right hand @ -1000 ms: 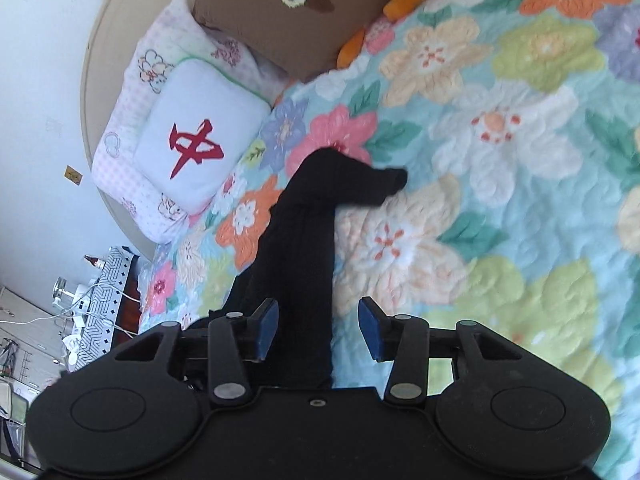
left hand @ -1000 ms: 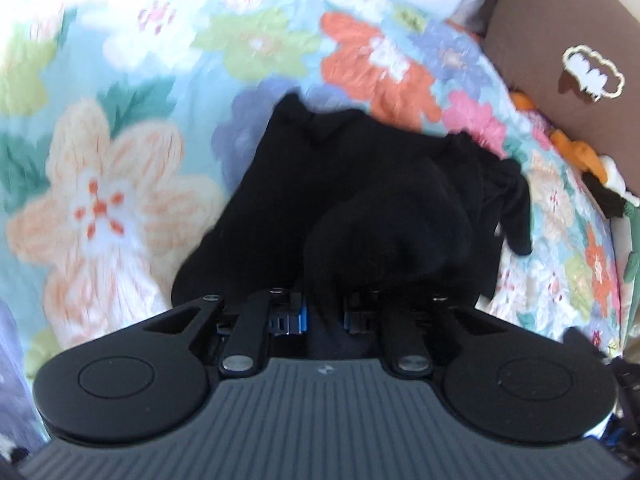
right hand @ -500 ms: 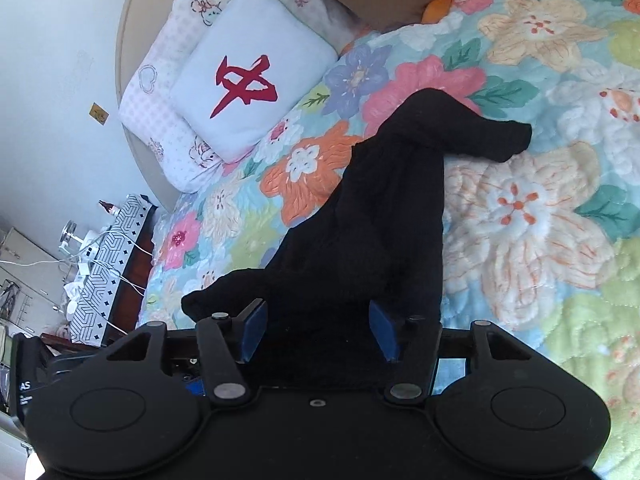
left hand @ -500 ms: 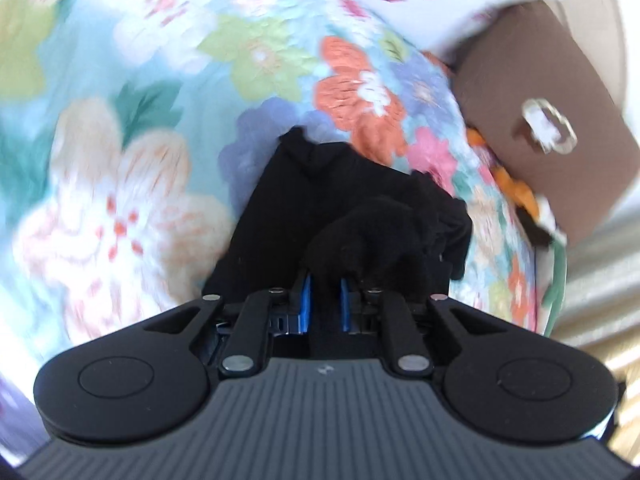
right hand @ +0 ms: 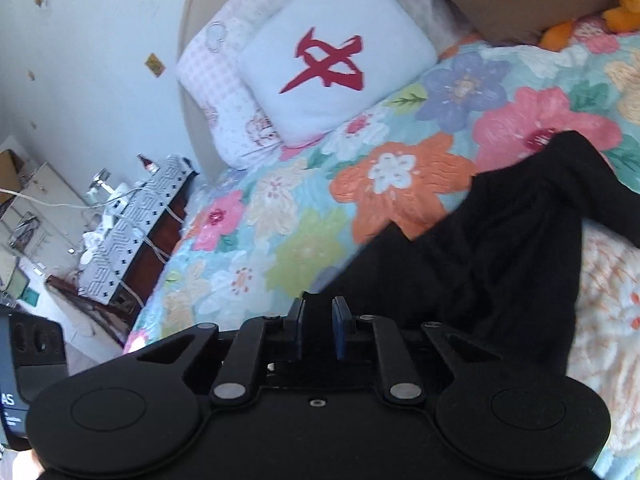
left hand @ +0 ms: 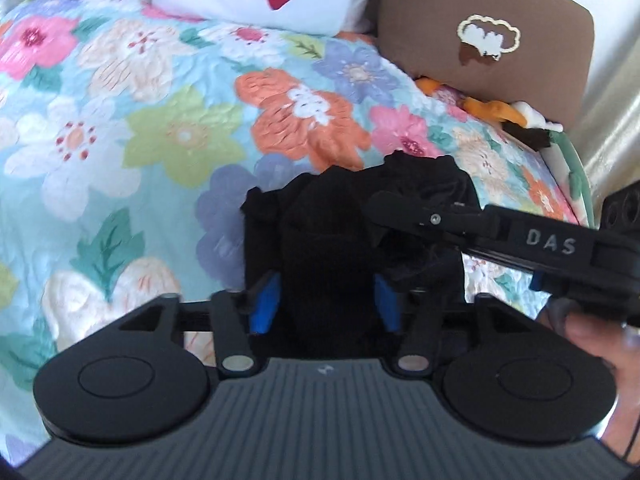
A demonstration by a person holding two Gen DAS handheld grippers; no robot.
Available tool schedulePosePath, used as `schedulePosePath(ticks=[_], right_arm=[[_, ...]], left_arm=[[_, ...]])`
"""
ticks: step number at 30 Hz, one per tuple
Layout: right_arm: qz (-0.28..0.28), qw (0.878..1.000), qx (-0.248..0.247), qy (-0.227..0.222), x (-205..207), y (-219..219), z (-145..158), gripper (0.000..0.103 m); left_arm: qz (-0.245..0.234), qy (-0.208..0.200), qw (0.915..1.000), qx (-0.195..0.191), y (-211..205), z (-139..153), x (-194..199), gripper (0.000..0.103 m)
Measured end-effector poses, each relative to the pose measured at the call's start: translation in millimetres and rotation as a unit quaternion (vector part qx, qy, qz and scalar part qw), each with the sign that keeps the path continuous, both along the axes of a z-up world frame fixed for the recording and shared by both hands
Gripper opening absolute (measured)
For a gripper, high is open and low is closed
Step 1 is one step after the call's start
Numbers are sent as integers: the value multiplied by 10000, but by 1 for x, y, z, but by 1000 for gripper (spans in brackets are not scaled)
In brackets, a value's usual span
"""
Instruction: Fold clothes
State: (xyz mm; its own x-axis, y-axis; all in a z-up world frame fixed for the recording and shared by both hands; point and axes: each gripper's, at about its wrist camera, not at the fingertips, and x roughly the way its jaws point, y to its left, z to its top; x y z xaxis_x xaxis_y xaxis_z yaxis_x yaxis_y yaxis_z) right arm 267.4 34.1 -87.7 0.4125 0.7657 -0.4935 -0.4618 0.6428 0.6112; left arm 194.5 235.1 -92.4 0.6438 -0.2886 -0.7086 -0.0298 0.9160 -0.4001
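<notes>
Left gripper (left hand: 326, 304) opening around black garment (left hand: 332, 240); right gripper (right hand: 318, 326) closing, apparently pinching its fabric (floral quilt (left hand: 120, 132) beneath).

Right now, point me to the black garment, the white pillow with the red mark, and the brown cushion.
black garment (right hand: 520, 240), right wrist view, middle of the draped cloth
white pillow (right hand: 340, 60), right wrist view, on its red mark
brown cushion (left hand: 480, 32), left wrist view, centre, on its patch

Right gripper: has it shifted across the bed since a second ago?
Yes. The right gripper has moved toward the bed's left edge: the white pillow with the red mark now sits above it, and the black garment lies to its right.
</notes>
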Motion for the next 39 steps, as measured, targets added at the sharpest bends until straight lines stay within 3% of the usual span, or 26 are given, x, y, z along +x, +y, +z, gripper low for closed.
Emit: schedulePosePath(ticks=[4,8,11,12,15,16,17,20,22,26,28,33,39], right_arm=[[-205,9996,17,-186,-17,-23,16,31],[-306,9987,-333,-231,-47,-53,14,38],[-54,9964,-799,-294,-71,-60,6,42],[29,9957,-876,-311,-76,-60,2,46],[409,9931,-1054,-318,-89,-53,-10,48],[549,9915,-1129,-348,-93,-49,-13,48],[600,9910,-1138,-364,-96,-48,-16,48],[635,9922,-1036,-259,-99,-49,-25,48],[681,9923,-1023,-130,-100,-49,-31,48],[1037,9877,-1169,-103,-106,-42,-36,48],[1100,9873,-1143,-24,-107,-43,-35,48],[981,9921,-774,75,-104,-57,-20,48],[18,9972,-678,-319,-62,-81,4,51]], left_arm=[[-99,41,9997,205,-7,-4,3,66],[-92,-14,9972,746,-20,-9,10,72],[-114,486,9906,1271,-26,-21,23,72],[103,764,9886,1291,-20,-25,26,74],[884,944,9913,227,21,-30,13,65],[1062,964,9896,142,30,-30,6,62],[1225,981,9876,88,38,-30,-2,60],[1390,1042,9827,647,41,-28,-18,58],[1379,1005,9836,584,42,-26,-21,57],[1035,557,9928,220,34,-10,-18,59],[796,392,9958,239,24,-5,-15,60],[139,-162,9973,707,-11,6,-6,64],[-669,-718,9881,1180,-56,12,10,68]])
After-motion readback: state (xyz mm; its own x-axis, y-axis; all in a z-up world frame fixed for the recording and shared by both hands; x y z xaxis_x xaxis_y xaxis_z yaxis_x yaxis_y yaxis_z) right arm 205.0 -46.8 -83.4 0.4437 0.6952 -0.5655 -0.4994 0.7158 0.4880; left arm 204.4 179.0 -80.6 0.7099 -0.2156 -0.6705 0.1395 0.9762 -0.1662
